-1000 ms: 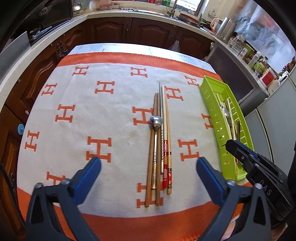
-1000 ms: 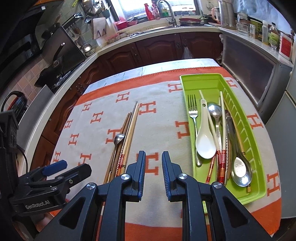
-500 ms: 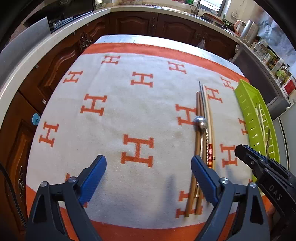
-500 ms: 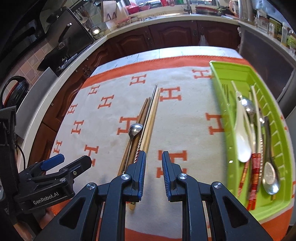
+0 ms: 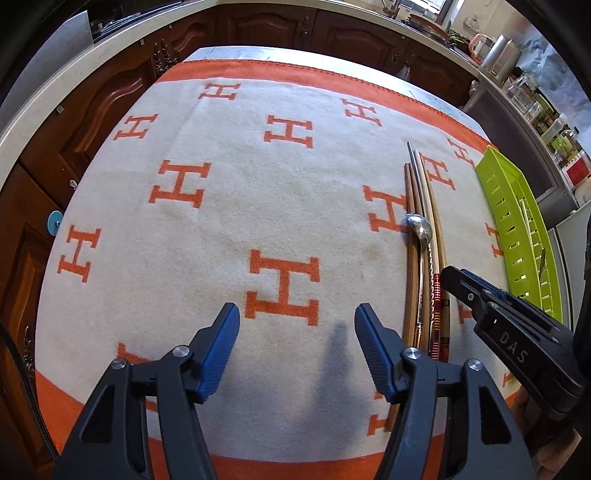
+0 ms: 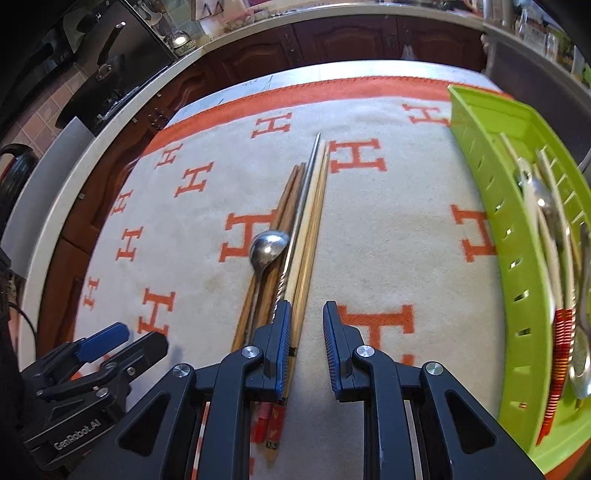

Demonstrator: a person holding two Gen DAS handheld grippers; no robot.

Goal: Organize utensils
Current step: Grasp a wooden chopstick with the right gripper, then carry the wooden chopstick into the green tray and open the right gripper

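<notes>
Only the right wrist view shows utensils (image 6: 546,236) inside the tray (image 6: 495,206).

Orange-and-cream H-patterned cloth (image 5: 229,229), dark wooden cabinets (image 5: 332,33), pale countertop (image 6: 122,107)

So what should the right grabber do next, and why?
Probably slide a little left and lower, so its narrow gap straddles one chopstick. The right gripper hovers empty just right of the bundle of chopsticks and the spoon on the cloth, while other utensils already lie in the green tray. The left gripper is closing on nothing.
</notes>
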